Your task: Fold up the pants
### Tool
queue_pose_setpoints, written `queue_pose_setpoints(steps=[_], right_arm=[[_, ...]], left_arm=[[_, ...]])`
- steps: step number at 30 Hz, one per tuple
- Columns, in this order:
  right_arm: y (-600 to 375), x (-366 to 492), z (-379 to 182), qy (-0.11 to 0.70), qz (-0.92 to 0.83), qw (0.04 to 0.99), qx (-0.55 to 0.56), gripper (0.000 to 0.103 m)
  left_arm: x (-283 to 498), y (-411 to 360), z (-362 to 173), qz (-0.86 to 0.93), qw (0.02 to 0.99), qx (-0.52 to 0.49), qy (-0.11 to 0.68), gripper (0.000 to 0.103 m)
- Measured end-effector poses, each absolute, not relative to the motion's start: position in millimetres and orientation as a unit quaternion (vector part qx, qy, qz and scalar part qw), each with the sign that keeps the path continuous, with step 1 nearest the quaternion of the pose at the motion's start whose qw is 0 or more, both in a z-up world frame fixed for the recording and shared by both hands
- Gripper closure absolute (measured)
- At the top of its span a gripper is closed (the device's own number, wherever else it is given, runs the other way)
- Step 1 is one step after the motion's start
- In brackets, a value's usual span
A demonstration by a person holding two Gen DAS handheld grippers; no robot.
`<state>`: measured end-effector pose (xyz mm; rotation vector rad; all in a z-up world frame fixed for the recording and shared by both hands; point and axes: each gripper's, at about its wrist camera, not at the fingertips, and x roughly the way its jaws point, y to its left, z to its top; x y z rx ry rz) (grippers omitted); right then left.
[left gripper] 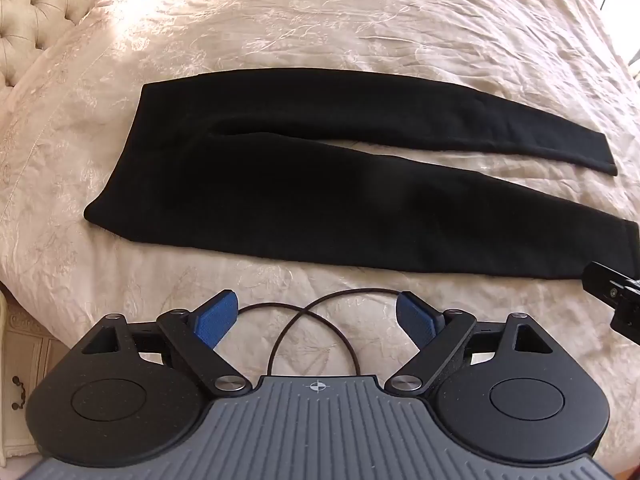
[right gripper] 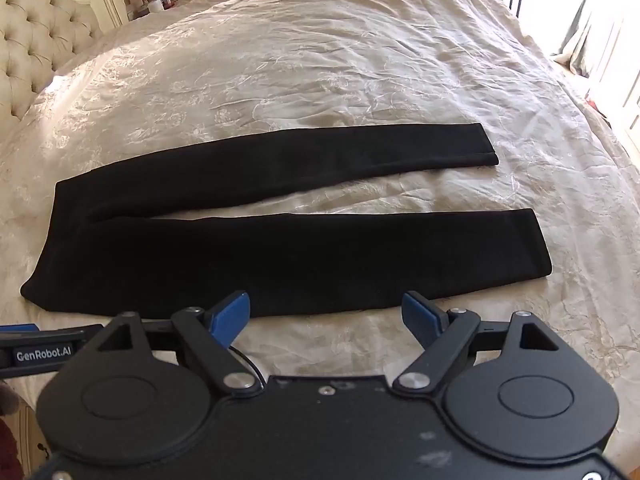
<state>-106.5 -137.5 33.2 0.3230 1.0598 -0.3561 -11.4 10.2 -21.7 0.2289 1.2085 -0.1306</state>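
One pants (left gripper: 280, 200); two hand-held grippers (left gripper: 318, 312); one bed (left gripper: 320, 40)

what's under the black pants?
The black pants lie flat on the cream embroidered bedspread, legs apart with bedspread showing in the gap between them. Whatever lies directly beneath the fabric is covered; no bulge suggests anything else.

left wrist: steeply down, near edge, waist end | right wrist: same, cuff end | shared: pants (left gripper: 320, 196) on bed (left gripper: 320, 40)

Black pants (left gripper: 280, 200), cream, perhaps floral-embroidered bedspread (left gripper: 320, 32)
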Motion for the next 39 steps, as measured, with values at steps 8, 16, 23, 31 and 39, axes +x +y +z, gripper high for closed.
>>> queue_pose_setpoints(steps=[8, 16, 23, 31, 39], right_arm=[[-135.5, -104.4, 34.0, 0.502, -0.170, 0.834, 0.154, 0.017], [-134.2, -103.7, 32.1, 0.504, -0.170, 0.833, 0.155, 0.017], [-134.7, -104.1, 31.4, 0.501, -0.169, 0.834, 0.154, 0.017], [-138.1, -104.7, 30.4, 0.499, -0.171, 0.835, 0.156, 0.017], [-138.9, -106.6, 30.6, 0.481, -0.172, 0.845, 0.159, 0.019]], left_arm=[[-11.0, 11.5, -21.6, -0.062, 0.814, 0.106, 0.568, 0.016], [-13.2, 12.4, -23.3, -0.063, 0.814, 0.107, 0.568, 0.016], [-14.6, 10.7, -24.3, -0.063, 0.812, 0.108, 0.570, 0.016], [-11.6, 9.0, -24.3, -0.065, 0.810, 0.105, 0.573, 0.016], [-9.5, 10.0, -28.3, -0.068, 0.808, 0.102, 0.577, 0.029]])
